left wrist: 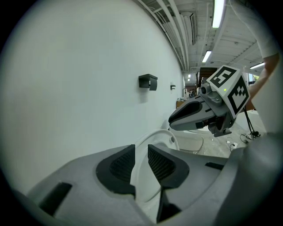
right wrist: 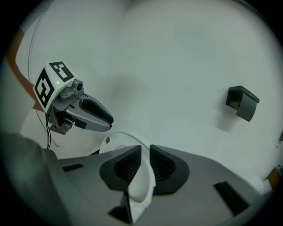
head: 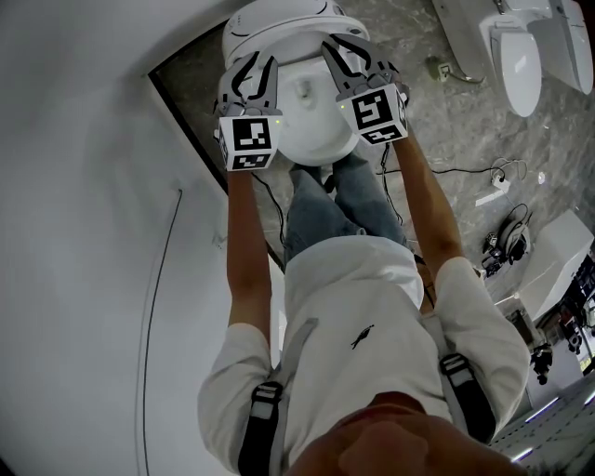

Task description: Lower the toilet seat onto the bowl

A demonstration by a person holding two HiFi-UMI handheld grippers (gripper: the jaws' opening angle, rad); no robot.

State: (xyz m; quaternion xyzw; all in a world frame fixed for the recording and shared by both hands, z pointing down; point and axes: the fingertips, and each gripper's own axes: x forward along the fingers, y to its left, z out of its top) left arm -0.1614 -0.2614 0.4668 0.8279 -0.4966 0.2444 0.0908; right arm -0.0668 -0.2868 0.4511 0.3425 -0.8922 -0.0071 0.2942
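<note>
Two big things stood ahead of both sets of jaws: the white wall (left wrist: 88,66) and, nearer you, the toilet (head: 279,20), whose upright back part rose beyond the fingertips. The toilet seat (head: 302,125) lay between your two tools. Its long axis ran straight ahead from the jaws toward that back part, so each side rim passed lengthwise through a jaw gap rather than across it. Neither hand was nearer. The left gripper (head: 253,70) and the right gripper (head: 351,56) sat level with each other on opposite sides of the ring, and the seat's arc curved inward from each toward the other. I could not tell whether the seat had met the bowl, because the bowl's rim did not show beneath it.

In the right gripper view your jaws were nearly together, and the pads (right wrist: 127,168) pinched the thin white rim. In the left gripper view the jaws stood a little apart with the rim between them. Those pads (left wrist: 121,165) did not seem to press it, so I judged that side slack.

If more lowering was needed, the move had to go downward, below the jaws, with both sides even. With the left side loose, the ring would likely have hung from your right grip alone.
</note>
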